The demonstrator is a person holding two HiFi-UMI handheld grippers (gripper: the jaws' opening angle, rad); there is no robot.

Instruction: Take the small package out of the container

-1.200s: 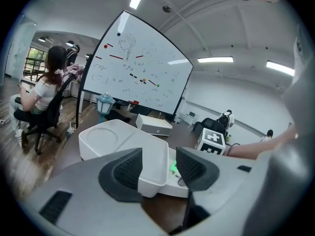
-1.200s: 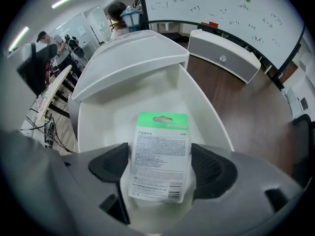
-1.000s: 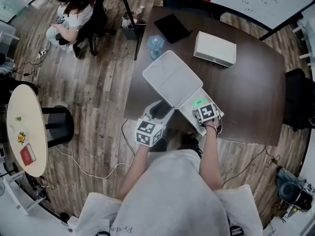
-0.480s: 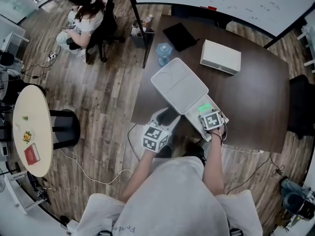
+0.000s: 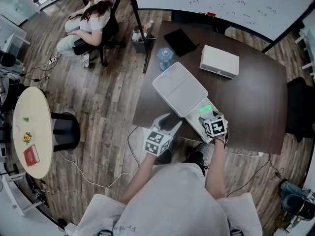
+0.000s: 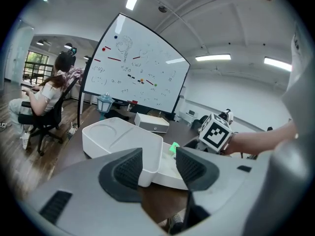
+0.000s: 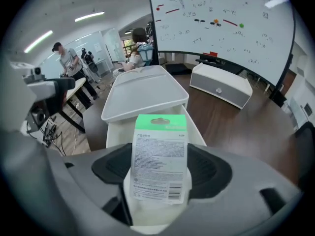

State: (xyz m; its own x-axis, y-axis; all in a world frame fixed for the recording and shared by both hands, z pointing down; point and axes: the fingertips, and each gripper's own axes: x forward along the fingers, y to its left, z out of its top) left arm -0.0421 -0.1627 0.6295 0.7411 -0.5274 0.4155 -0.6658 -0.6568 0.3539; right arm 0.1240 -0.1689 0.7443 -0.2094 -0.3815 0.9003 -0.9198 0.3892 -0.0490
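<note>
The small package (image 7: 160, 141), a white card with a green top, stands upright between the pads of my right gripper (image 7: 161, 167), which is shut on it. It hangs just over the near end of the white container (image 7: 116, 130), whose lid (image 7: 147, 90) is tipped open behind it. From the head view the package's green top (image 5: 205, 109) shows beside the right gripper (image 5: 211, 119). My left gripper (image 6: 158, 167) is open with nothing between its jaws, off the container's near left corner (image 6: 147, 173); in the head view the left gripper (image 5: 166, 127) sits at the table's front edge.
On the dark table (image 5: 251, 102) lie a white box (image 5: 219, 61), a black tablet (image 5: 180, 41) and a blue lantern (image 5: 165, 58). A whiteboard (image 5: 221, 4) stands behind. A person (image 5: 91, 26) sits at the far left near a round side table (image 5: 29, 132).
The right gripper with the package has drawn slightly back toward the person's body. The head camera has shifted a little. The left gripper has stayed beside the container.
</note>
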